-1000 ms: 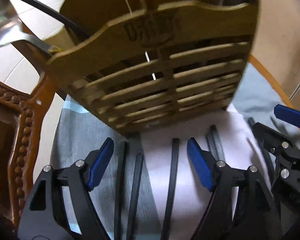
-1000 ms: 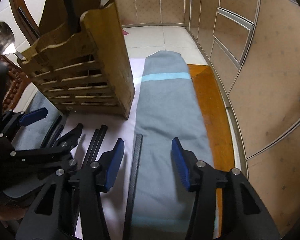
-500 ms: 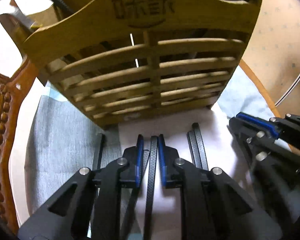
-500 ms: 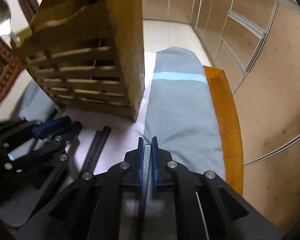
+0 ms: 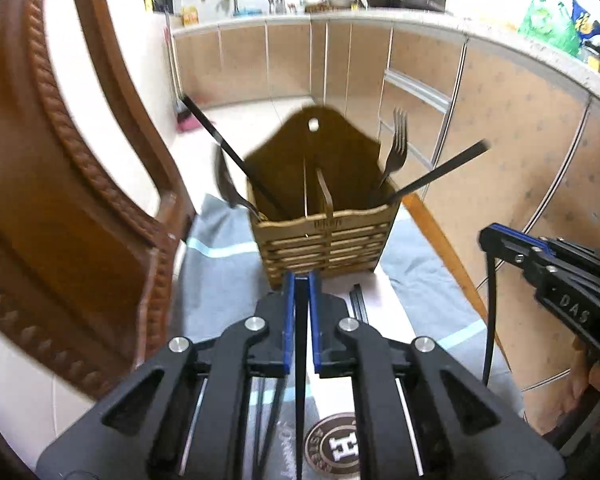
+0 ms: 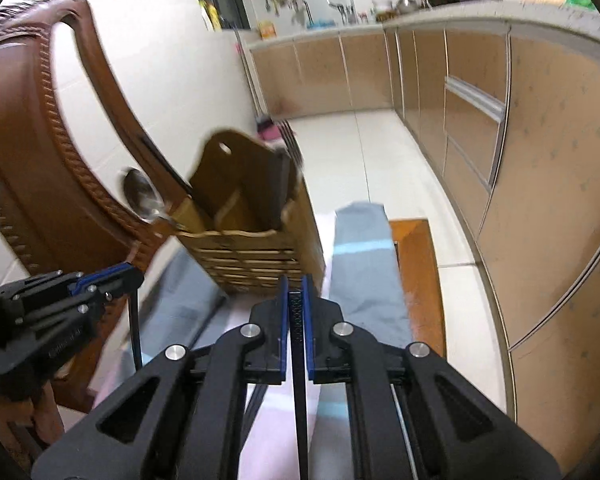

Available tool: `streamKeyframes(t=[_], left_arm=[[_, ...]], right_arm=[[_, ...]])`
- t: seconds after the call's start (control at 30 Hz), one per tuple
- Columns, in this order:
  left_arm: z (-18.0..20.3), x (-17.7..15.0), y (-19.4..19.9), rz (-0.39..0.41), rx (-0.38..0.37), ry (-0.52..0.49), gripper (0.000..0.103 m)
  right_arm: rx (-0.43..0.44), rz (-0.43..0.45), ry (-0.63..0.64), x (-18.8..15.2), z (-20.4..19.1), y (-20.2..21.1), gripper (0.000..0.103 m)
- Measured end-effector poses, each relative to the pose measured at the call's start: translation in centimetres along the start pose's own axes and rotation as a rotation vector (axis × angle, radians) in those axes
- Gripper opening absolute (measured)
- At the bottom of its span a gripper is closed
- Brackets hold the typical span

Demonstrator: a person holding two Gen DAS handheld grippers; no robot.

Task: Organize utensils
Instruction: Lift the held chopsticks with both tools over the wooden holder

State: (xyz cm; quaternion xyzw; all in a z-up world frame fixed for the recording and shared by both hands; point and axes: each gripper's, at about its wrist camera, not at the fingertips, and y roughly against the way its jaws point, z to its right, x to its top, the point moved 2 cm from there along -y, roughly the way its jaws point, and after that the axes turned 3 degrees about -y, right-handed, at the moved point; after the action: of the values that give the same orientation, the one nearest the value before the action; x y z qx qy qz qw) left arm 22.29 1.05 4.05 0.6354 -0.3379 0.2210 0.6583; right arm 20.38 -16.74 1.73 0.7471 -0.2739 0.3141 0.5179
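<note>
We hold two chopsticks: left gripper (image 5: 299, 280) clamped on one (image 5: 300, 360), right gripper (image 6: 295, 284) on another (image 6: 298, 360). Caddy (image 5: 320, 240) ahead: fork (image 5: 396, 148), spoon (image 5: 228, 184). Chair (image 5: 60, 200) at table's left edge.

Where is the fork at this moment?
In the left wrist view the fork stands tines-up in the right compartment of the wooden holder, beside a black chopstick leaning out to the right.

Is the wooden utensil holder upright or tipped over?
Upright. The wooden utensil holder stands on its base on the cloth, opening upward, with a fork and black chopsticks sticking up out of it.
</note>
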Motion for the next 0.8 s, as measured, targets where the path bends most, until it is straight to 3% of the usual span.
streamKeyframes(t=[0.23, 0.43, 0.8], left_arm=[[-0.5, -1.1, 3.0, 0.025, -0.004, 0.027, 0.007], [-2.7, -2.0, 1.8, 0.005, -0.01, 0.095, 0.007], [-2.1, 0.7, 9.8, 0.188, -0.011, 0.069, 0.007]], right_arm=[[0.004, 0.094, 0.006, -0.6, -1.3, 5.9, 0.007], [0.014, 0.107, -0.041, -0.6, -0.4, 6.5, 0.007], [0.045, 0.188, 0.003, 0.7, -2.5, 9.6, 0.007]])
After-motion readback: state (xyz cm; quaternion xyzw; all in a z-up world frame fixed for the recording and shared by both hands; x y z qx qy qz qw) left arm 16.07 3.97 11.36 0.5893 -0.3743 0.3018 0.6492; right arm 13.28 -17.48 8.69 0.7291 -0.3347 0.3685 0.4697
